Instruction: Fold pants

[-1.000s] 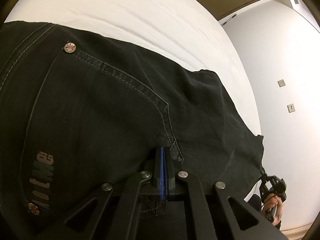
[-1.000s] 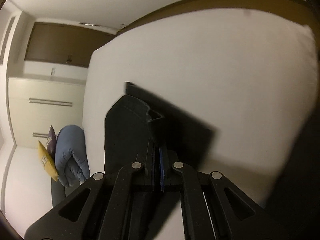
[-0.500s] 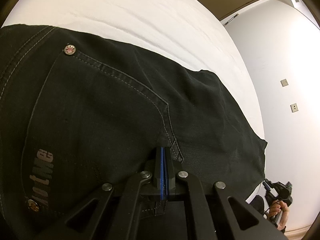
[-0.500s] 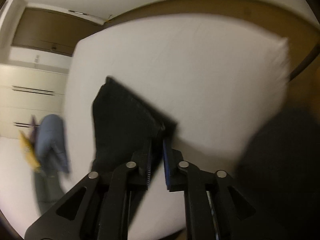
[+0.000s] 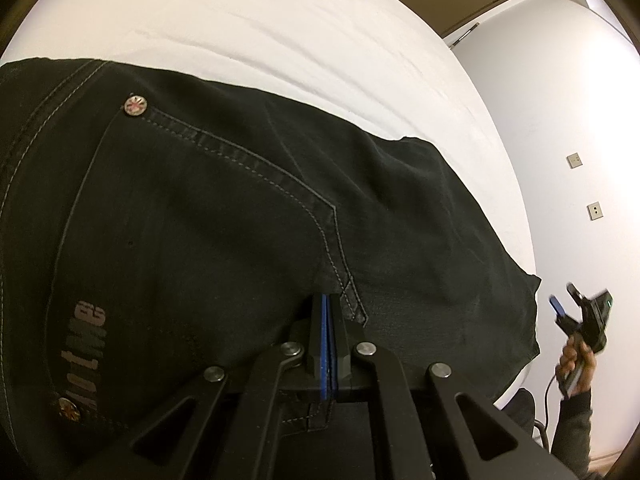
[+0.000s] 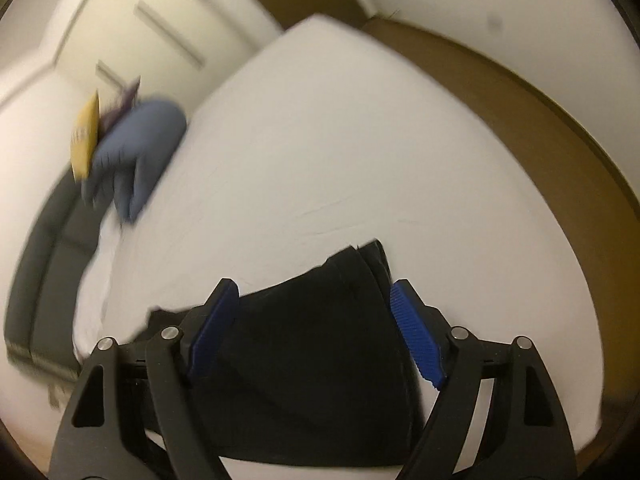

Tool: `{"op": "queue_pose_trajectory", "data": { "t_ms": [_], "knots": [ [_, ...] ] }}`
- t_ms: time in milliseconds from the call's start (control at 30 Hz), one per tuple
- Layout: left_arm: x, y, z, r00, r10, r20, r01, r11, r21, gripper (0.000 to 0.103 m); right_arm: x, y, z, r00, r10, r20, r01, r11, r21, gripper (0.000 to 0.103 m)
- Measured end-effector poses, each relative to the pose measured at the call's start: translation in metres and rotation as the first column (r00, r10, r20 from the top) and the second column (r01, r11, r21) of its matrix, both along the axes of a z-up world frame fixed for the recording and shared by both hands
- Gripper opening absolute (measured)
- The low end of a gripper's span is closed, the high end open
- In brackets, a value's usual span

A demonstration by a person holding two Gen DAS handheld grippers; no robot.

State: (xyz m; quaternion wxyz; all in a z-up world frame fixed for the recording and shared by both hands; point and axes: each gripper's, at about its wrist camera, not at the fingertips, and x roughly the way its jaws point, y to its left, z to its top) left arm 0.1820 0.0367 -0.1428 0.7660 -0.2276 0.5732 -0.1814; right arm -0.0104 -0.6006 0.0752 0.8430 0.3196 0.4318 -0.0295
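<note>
Left gripper: the left gripper (image 5: 326, 308) has its two blue pads pressed flat together with no gap, pinching the near edge of the pants (image 5: 224, 216) just beside the corner of the back pocket (image 5: 192, 232).
Right gripper: the right gripper (image 6: 312, 294) stands wide apart, holding nothing; dark cloth of the pants (image 6: 308, 364) lies between and under its fingers, and whether the pads touch it I cannot tell.
Right gripper from the left wrist view: it shows small at the right edge (image 5: 570, 302), held in the person's hand (image 5: 576, 364), off the corner of the bed and apart from the pants.
Pants: one pair, black denim, spread flat on the white bed (image 5: 320, 40), with the hem end reaching the bed's near corner.
Hidden or cut off: the waistband side runs out of the left wrist view at the left; the near edge is covered by the left gripper's frame; the grey lettering (image 5: 82, 352) on the pocket is only partly readable.
Rivets: two metal rivets on the pocket, one at its upper corner (image 5: 136, 105) and one low at the left (image 5: 69, 407).
Wall plates: two small plates (image 5: 574, 160) on the white wall past the bed.
Blurred: the right wrist view is smeared; a blue bundle (image 6: 136, 148) with something yellow (image 6: 85, 140) beside it lies off the bed's far left corner, probably clothing or cushions.
</note>
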Motion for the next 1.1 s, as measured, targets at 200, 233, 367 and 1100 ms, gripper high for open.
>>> {"op": "queue_pose_trajectory", "data": {
  "t_ms": [200, 233, 367, 1100],
  "knots": [
    [0.002, -0.002, 0.001, 1.0, -0.007, -0.004, 0.007, 1.0, 0.008, 0.005, 0.05, -0.027, -0.035, 0.996, 0.067, -0.062, -0.063, 0.997, 0.052, 0.058],
    [0.002, -0.002, 0.001, 1.0, -0.007, -0.004, 0.007, 1.0, 0.009, 0.005, 0.056, -0.027, -0.04, 0.994, 0.079, -0.072, -0.076, 0.996, 0.052, 0.052],
    [0.003, -0.003, 0.001, 1.0, -0.008, -0.004, 0.008, 1.0, 0.011, 0.005, 0.08, -0.028, -0.064, 0.984, 0.133, -0.116, -0.126, 0.99, 0.063, 0.038],
    [-0.005, -0.002, 0.003, 1.0, 0.011, 0.017, -0.011, 1.0, 0.009, 0.004, 0.05, 0.005, -0.068, 0.986, -0.165, -0.002, 0.162, 0.974, -0.158, 0.003]
  ]
}}
